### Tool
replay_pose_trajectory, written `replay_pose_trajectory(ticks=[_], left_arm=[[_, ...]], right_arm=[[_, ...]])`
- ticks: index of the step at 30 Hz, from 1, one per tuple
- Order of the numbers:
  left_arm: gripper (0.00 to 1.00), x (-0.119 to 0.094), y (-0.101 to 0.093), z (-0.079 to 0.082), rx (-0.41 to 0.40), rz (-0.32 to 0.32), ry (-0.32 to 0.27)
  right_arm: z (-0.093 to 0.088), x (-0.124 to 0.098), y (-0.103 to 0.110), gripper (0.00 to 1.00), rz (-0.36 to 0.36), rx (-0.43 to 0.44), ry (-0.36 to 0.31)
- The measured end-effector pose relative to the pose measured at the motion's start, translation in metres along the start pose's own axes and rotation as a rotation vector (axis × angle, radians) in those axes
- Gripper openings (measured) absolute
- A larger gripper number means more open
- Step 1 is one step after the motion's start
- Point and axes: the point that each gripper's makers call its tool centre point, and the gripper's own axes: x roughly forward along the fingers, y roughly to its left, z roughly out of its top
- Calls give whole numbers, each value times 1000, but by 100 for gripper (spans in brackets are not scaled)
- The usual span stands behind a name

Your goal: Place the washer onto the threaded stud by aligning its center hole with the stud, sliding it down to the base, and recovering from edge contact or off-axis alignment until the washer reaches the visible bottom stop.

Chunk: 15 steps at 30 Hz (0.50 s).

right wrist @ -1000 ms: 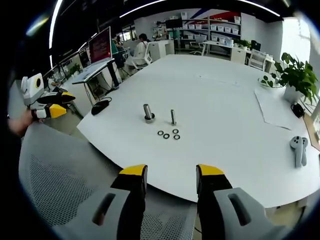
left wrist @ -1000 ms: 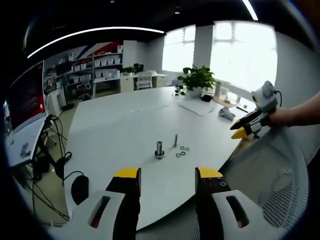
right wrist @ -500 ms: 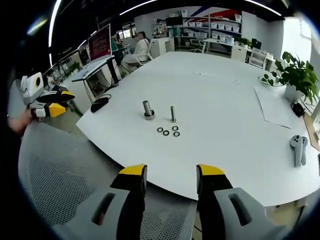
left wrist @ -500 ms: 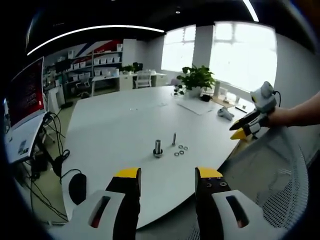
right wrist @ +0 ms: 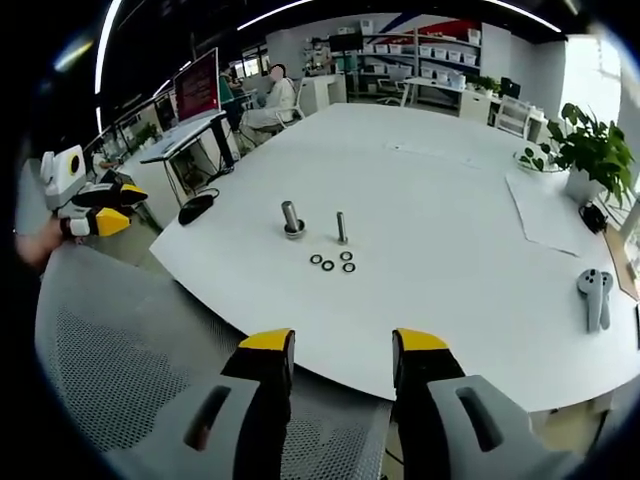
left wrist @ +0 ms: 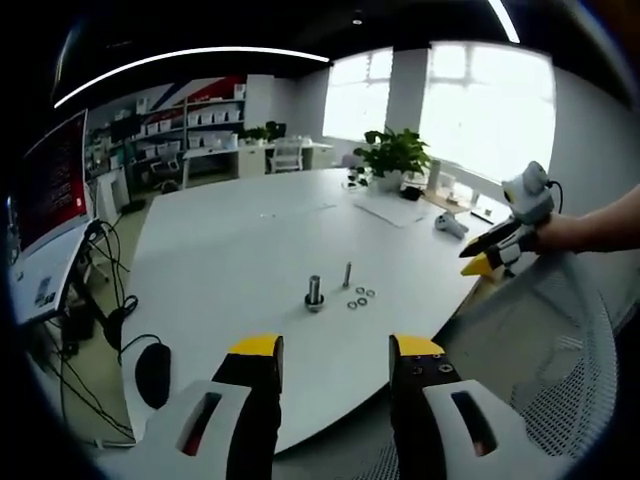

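Observation:
On the white table (left wrist: 230, 250) stand a thick stud with a flanged base (left wrist: 314, 294) and a thinner threaded stud (left wrist: 347, 275). Three small washers (left wrist: 360, 298) lie flat just beside them. In the right gripper view the thick stud (right wrist: 291, 220), the thin stud (right wrist: 341, 228) and the washers (right wrist: 331, 263) sit mid-table. My left gripper (left wrist: 333, 350) is open and empty, well short of the table edge. My right gripper (right wrist: 340, 345) is open and empty too, held above a mesh chair back. Each gripper also appears far off: the right gripper (left wrist: 487, 258), the left gripper (right wrist: 105, 208).
A grey mesh chair back (right wrist: 130, 370) lies between my right gripper and the table. A potted plant (right wrist: 590, 150), a sheet of paper (right wrist: 550, 215) and a white controller (right wrist: 596, 296) sit at the table's far side. A mouse (left wrist: 152, 375) and cables lie near a monitor (left wrist: 50, 190).
Both views have shifted slightly, so the studs and washers sit a little farther off. Nothing on the table has moved, and both grippers stay open.

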Motion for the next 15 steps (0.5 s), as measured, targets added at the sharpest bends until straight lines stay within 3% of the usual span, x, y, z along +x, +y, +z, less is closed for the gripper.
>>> replay_pose_trajectory(ticks=[15], left_arm=[[40,0,1,-3,-8,2,19]], right_arm=[[-1,3,6,41,10,-1,19]])
